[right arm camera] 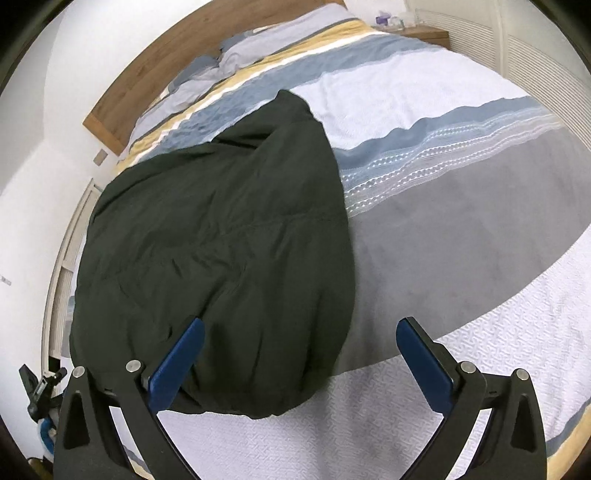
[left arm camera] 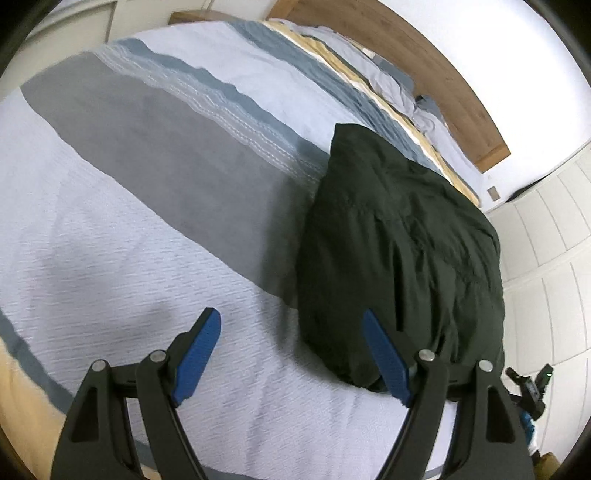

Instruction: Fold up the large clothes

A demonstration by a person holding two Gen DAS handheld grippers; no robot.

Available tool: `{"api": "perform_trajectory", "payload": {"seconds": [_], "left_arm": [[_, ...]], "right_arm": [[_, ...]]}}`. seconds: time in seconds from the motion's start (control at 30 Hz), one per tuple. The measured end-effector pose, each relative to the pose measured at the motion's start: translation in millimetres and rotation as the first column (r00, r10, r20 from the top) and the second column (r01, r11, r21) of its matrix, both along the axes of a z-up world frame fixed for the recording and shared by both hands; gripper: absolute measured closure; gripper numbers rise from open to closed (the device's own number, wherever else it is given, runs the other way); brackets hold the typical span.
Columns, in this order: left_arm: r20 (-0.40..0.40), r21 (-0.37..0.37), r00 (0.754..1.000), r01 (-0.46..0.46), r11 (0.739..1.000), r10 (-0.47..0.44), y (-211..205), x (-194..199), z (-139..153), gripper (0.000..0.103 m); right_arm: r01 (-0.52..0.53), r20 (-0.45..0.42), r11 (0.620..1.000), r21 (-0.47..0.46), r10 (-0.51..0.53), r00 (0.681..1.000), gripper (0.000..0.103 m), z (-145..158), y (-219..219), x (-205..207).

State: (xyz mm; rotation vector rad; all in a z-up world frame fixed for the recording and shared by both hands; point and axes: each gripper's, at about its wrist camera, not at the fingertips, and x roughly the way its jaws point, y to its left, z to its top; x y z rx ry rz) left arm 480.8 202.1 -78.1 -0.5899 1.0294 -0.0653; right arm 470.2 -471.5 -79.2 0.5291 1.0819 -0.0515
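A dark green garment [left arm camera: 399,254] lies folded lengthwise on the striped bedspread [left arm camera: 147,206], near the bed's side edge. In the left wrist view it fills the right half; my left gripper [left arm camera: 291,317] hangs open above the bedspread just left of the garment's near end, nothing between its blue pads [left arm camera: 199,354]. In the right wrist view the garment [right arm camera: 221,251] covers the left and centre. My right gripper [right arm camera: 299,328] is open wide over its near right edge, with the left pad [right arm camera: 177,365] in front of the cloth and no pad pressing it.
Pillows [right arm camera: 236,55] and a wooden headboard [left arm camera: 454,81] lie at the far end of the bed. A bedside table [right arm camera: 424,35] stands beyond. White panelled doors [left arm camera: 546,229] run along the garment's side. A small dark stand [right arm camera: 40,391] sits on the floor by the bed corner.
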Motion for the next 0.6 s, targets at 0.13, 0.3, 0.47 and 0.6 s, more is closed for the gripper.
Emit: {"api": "perform_trajectory", "payload": {"seconds": [0.13,0.3,0.47,0.6], "left_arm": [[-0.010,-0.050,1.000,0.006,0.999,-0.007,-4,17,-8,0.024],[-0.022,-0.124,0.997,0.069,0.990,-0.073,-17,44,-22,0.024],[-0.044,-0.204,0.985,0.153,0.967,-0.166,-39,67,-41,0.024],[-0.048,-0.272,0.979,0.179,0.945,-0.199,-44,81,-54,0.024]], "right_arm": [[-0.010,-0.008,1.000,0.006,0.010,1.000,0.001,-9,-3,15],[-0.035,-0.006,0.999,0.010,0.035,0.999,0.001,-17,-10,45],[-0.089,-0.001,0.994,0.060,0.089,0.996,0.001,-28,-21,83],[-0.126,-0.001,0.981,0.148,0.127,0.992,0.001,-41,-31,109]]}}
